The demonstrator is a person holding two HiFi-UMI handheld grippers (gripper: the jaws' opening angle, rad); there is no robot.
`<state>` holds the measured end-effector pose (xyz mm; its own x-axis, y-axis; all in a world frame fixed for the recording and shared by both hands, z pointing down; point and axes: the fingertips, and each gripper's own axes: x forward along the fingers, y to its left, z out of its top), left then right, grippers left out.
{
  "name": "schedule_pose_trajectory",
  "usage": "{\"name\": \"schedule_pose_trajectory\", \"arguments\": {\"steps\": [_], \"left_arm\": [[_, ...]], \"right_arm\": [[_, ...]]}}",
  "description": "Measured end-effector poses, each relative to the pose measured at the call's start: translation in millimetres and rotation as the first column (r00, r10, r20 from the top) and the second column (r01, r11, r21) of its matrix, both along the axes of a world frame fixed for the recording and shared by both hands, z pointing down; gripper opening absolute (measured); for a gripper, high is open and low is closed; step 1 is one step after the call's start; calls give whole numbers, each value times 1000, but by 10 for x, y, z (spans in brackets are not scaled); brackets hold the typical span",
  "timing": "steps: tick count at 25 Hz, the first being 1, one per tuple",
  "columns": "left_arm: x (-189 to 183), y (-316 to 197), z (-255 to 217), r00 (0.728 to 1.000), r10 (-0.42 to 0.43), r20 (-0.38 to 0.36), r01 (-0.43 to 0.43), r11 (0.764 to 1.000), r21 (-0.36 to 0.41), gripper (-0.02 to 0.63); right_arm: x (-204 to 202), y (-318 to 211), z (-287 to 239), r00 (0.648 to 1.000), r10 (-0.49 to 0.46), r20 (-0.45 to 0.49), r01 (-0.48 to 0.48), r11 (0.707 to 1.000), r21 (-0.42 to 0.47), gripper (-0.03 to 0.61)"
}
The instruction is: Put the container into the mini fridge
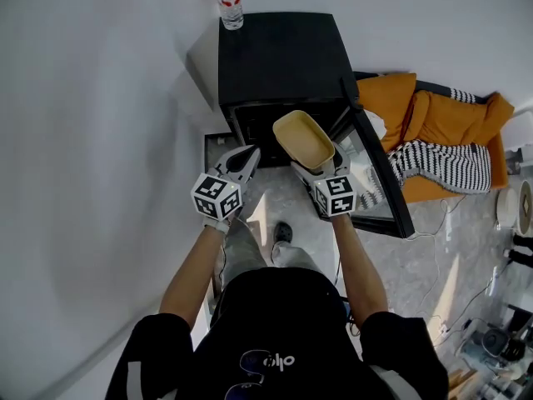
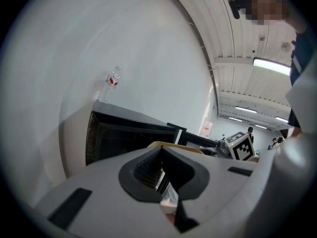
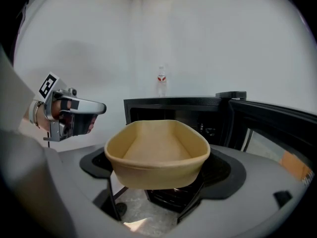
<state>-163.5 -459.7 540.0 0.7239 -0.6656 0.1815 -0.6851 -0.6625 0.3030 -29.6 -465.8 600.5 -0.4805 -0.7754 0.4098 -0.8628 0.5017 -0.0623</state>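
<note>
The tan oval container [image 1: 304, 138] [image 3: 156, 150] is empty and hangs in the air in front of the black mini fridge [image 1: 279, 57] [image 3: 173, 108]. My right gripper [image 1: 315, 167] [image 3: 158, 166] is shut on its near end. The fridge door [image 1: 379, 173] [image 3: 277, 123] stands swung open to the right, and the dark inside faces me. My left gripper [image 1: 248, 158] [image 2: 161, 150] is shut with nothing in it, held to the left of the container at about the same height. Its view shows the fridge [image 2: 124, 133] and the container's rim [image 2: 188, 148] just past the jaws.
A water bottle [image 1: 230, 5] [image 3: 161, 82] stands on the fridge top at its back left corner. An orange seat with a striped cloth [image 1: 433, 132] sits right of the open door. Cables and small gear [image 1: 500, 323] lie on the floor at the right. A white wall runs along the left.
</note>
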Motion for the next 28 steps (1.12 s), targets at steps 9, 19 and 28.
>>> {"name": "schedule_pose_trajectory", "arguments": {"steps": [9,19,28], "left_arm": [[-32,-271,265,999,-30,-31,29,999,-26,5],[53,-619,555,1000,26,9,-26,999,-25,5],[26,-815,630,999,36,4,-36,999,-26,5]], "right_arm": [[-198,-526,360,1000,22,-11,-21,999,47,526],[-334,-1148,601,998,67,10,-68,993,99,526],[-389,-1567,613,991,129,37,-133,983,127,526]]}}
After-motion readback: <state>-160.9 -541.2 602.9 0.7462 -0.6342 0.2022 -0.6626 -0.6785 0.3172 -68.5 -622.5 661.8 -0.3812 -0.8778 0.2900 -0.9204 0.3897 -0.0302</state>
